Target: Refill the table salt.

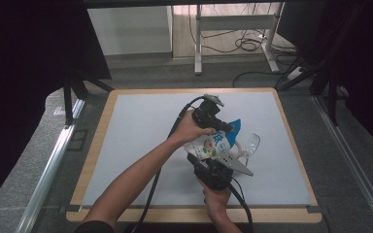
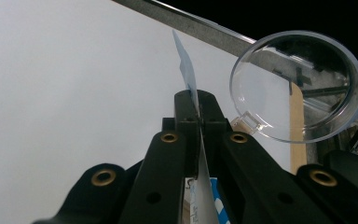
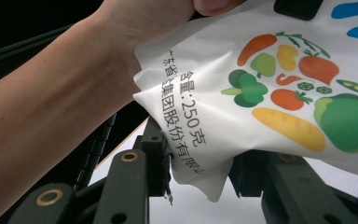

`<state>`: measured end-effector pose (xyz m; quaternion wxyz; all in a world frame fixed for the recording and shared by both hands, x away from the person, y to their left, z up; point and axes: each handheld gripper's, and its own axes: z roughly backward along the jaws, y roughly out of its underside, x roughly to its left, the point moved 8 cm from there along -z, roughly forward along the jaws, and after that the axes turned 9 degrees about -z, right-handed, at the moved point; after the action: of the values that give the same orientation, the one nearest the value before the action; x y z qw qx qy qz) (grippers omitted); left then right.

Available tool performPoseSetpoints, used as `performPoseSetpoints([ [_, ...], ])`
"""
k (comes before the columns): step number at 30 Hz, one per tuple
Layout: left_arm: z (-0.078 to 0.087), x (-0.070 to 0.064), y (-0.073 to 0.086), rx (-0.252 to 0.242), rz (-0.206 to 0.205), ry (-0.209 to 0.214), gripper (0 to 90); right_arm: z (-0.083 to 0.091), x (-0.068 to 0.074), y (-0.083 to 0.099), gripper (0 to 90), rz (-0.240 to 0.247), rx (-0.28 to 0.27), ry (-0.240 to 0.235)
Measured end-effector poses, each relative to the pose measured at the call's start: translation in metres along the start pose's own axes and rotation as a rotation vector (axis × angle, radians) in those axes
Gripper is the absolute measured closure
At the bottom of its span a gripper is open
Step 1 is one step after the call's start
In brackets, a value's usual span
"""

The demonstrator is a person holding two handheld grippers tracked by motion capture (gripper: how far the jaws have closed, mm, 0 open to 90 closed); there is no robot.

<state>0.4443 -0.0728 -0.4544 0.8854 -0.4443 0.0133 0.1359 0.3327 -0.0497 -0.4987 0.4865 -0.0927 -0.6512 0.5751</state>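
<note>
A white snack bag (image 1: 212, 144) printed with vegetables (image 3: 284, 88) and a blue top hangs above the mat, tilted toward a clear plastic cup (image 1: 251, 144). My left gripper (image 1: 227, 128) is shut on the bag's thin top edge (image 2: 186, 70); in the left gripper view its jaws (image 2: 196, 100) pinch that edge, and the cup's round mouth (image 2: 298, 86) faces the camera just to the right. My right gripper (image 1: 210, 164) comes from below and its jaws (image 3: 200, 158) press on the bag's lower corner. A person's left forearm (image 3: 42, 121) crosses behind the bag.
A light grey mat (image 1: 141, 126) covers the wooden table (image 1: 94, 145), with bare surface left of and behind the hands. Black cables trail from both grippers toward the front edge. Metal rails (image 1: 48, 165) run along both sides of the table.
</note>
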Motion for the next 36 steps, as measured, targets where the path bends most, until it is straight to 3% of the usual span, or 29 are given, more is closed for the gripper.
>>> performPoseSetpoints([
  [16,0.0003,0.0002,0.0033,-0.014,0.002,-0.01,89.4,-0.0011,-0.0024,0.0051,63.7,0.016,0.008,-0.001],
  [29,-0.0041,-0.0005,0.0,-0.006,-0.003,-0.002,89.3,0.0008,-0.0019,0.0035,63.3,0.038,-0.021,0.046],
  [36,-0.0005,0.0,0.0001,-0.025,0.004,-0.007,89.4,0.0003,-0.0025,0.0037,62.9,0.044,-0.014,0.031],
])
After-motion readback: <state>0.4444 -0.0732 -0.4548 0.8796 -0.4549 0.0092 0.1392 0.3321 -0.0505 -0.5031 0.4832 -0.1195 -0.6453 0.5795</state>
